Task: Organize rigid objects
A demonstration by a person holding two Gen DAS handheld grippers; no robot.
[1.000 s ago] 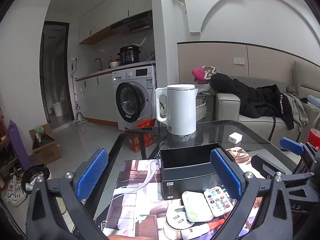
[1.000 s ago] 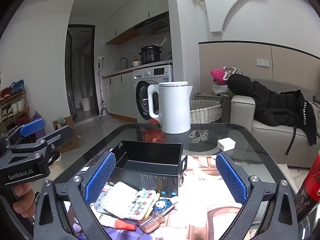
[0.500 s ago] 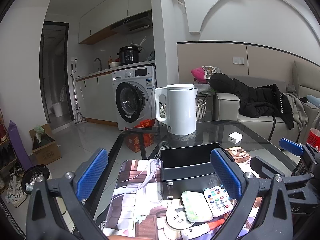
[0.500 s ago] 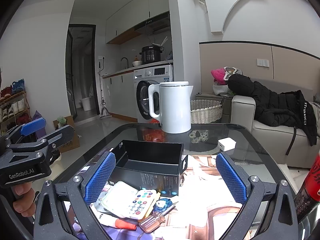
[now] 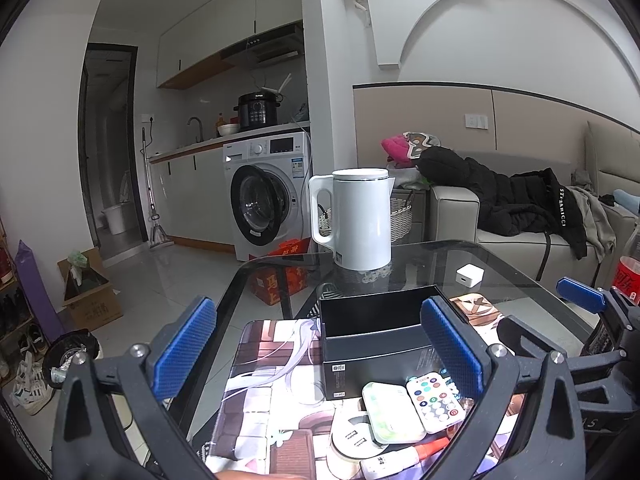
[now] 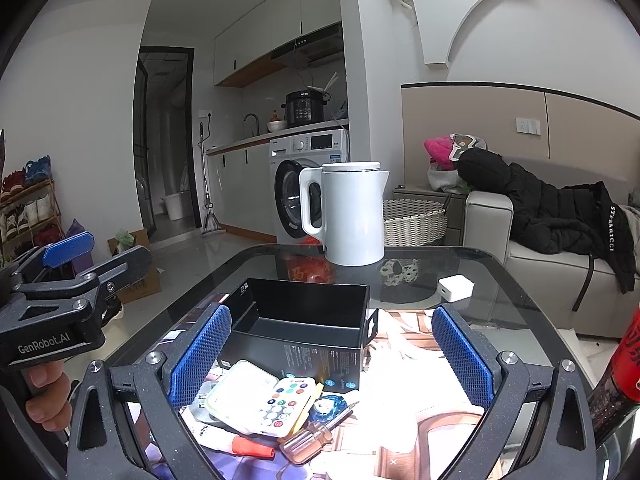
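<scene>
You are seeing both fisheye views evenly lit by soft indoor light, sharp in the middle, with walls bowing and corners vignetted black. Glare washes out the patterned mat (image 6: 404,396) just right of the open black cardboard box (image 6: 304,320); the dark glass tabletop (image 5: 504,276) behind it mirrors the room.

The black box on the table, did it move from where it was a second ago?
No. The black box sits in the same place in front of the white kettle, with the remote just before it as earlier.
</scene>
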